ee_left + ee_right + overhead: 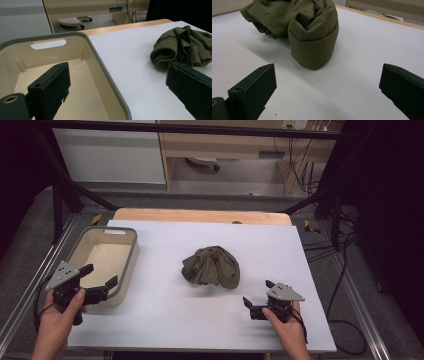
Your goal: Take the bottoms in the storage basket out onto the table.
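Crumpled olive-green cloth bundle [211,266] mid-table. My left hand-held gripper [101,281] gapes over beige plastic bin [131,257]; right hand-held gripper [259,299] gapes, empty, near front edge.

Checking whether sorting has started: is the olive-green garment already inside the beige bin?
No, the bunched olive-green garment lies on the white tabletop, apart from the beige bin, whose inside is bare.

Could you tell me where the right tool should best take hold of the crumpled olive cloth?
Probably the thick rolled fold of the olive cloth facing the right tool. It bulges up off the white table, so the open jaws could come straight in and close across it.
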The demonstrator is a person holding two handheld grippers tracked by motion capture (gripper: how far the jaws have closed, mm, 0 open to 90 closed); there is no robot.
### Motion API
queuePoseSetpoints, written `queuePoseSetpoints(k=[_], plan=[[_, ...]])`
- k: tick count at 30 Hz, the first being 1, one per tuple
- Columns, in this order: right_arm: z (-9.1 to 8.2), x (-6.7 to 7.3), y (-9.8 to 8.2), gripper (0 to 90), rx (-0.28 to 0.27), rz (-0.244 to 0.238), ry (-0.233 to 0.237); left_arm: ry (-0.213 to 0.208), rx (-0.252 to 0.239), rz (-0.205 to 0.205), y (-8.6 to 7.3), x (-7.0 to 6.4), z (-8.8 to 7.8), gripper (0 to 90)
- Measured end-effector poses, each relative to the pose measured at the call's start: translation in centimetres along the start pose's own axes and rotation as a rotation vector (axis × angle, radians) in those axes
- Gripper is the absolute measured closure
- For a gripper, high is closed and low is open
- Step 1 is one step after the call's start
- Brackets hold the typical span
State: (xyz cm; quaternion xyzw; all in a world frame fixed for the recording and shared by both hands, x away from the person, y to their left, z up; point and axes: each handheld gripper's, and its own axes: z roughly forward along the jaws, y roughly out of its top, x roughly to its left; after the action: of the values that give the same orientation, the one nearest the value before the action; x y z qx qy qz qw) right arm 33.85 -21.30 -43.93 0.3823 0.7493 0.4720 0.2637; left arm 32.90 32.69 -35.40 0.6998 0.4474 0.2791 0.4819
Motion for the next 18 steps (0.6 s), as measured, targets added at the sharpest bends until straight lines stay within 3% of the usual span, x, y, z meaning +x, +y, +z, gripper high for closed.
queuePoseSetpoints(k=[18], plan=[[0.1, 0.0, 0.0, 1.7, 0.006, -0.007, 0.003, -0.008, 0.044, 0.035, -0.9, -0.6, 1.4, 5.5]])
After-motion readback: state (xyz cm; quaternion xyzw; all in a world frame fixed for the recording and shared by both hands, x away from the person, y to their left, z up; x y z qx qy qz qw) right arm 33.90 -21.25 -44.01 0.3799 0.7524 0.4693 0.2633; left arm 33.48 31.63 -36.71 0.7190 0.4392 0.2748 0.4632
